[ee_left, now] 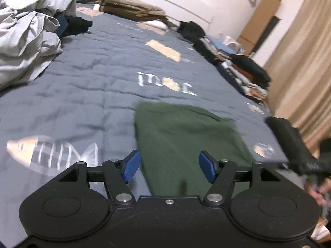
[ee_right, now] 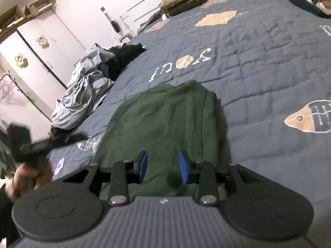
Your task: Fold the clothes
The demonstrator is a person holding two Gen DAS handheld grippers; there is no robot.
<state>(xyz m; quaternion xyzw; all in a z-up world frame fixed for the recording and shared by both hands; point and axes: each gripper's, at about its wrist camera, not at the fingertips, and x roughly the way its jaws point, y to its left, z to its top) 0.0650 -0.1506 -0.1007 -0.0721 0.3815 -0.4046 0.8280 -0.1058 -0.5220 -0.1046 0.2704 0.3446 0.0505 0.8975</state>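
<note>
A dark green garment (ee_left: 182, 136) lies folded and flat on the grey-blue quilt (ee_left: 89, 78) with fish prints. My left gripper (ee_left: 170, 167) hovers at the garment's near left edge, its blue pads (ee_left: 132, 167) wide apart with nothing pinched; the picture is blurred. The right gripper (ee_left: 289, 142) shows as a black blur at the right edge. In the right wrist view the green garment (ee_right: 165, 119) stretches away under my right gripper (ee_right: 163, 167), whose pads (ee_right: 184, 169) stand apart above the cloth without gripping it. The left gripper (ee_right: 29, 144) blurs at the left, with a hand (ee_right: 26, 177) below it.
A heap of grey and dark unfolded clothes (ee_left: 26, 37) (ee_right: 82, 97) sits at one side of the bed. Stacks of folded clothes (ee_left: 242, 68) line the other edge. Tan bedding (ee_left: 128, 6) lies at the head. A curtain (ee_left: 302, 62) and a white wardrobe (ee_right: 37, 49) flank the bed.
</note>
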